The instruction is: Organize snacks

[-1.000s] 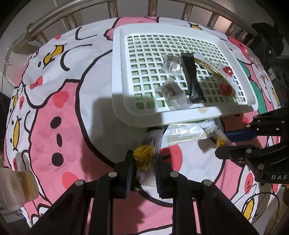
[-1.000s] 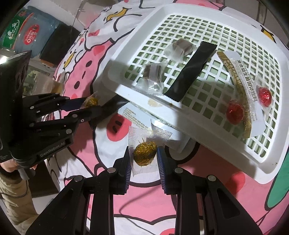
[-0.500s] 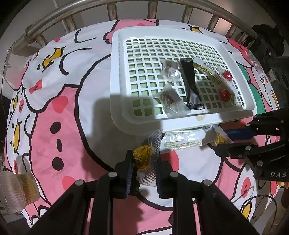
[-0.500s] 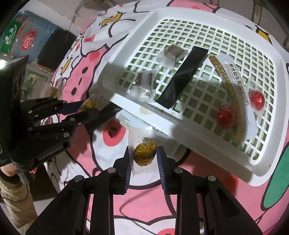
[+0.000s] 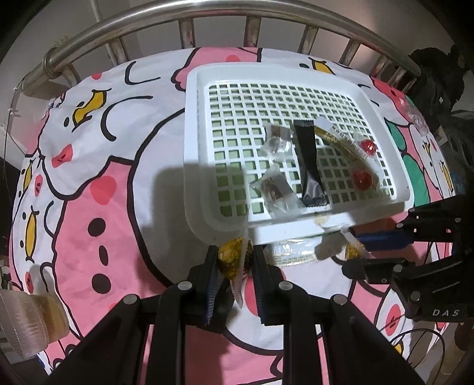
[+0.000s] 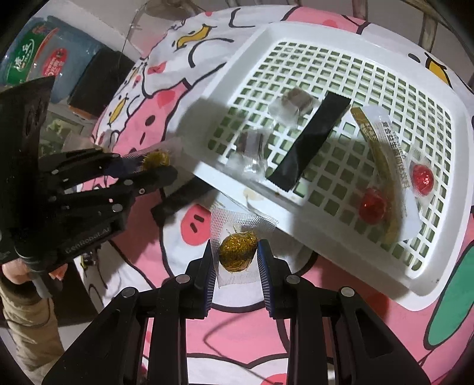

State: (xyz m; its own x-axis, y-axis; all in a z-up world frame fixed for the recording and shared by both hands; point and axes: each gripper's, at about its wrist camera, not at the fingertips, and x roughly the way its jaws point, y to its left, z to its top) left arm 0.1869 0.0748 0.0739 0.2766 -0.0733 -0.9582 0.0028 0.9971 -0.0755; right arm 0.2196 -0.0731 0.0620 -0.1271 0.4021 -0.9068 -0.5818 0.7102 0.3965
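A white lattice basket (image 5: 192,154) (image 6: 225,183) lies on a pink cartoon cloth. It holds a black sachet (image 5: 309,165), two clear-wrapped brown sweets (image 5: 275,189), a long gold sachet (image 5: 340,139) and two red sweets (image 5: 363,179). My left gripper (image 5: 234,262) (image 6: 154,167) is shut on a gold foil sweet (image 5: 231,257) in a mesh wrapper at the basket's near rim. To its right, my right gripper (image 6: 237,256) (image 5: 354,254) is shut on a second gold foil sweet (image 6: 238,251), just off the same rim. A pale sachet (image 5: 293,251) lies on the cloth between them, partly under the rim.
A metal railing (image 5: 207,17) curves behind the cloth. A clear plastic cup (image 5: 26,319) stands at the near left edge, and a clear wrapper (image 5: 416,118) lies right of the basket. A blue bag (image 6: 35,56) and a black box (image 6: 97,80) sit beyond the cloth's left side.
Both grippers have edged a little closer to the basket's near rim, each still gripping its gold sweet. The left sweet's wrapper now overlaps the rim.
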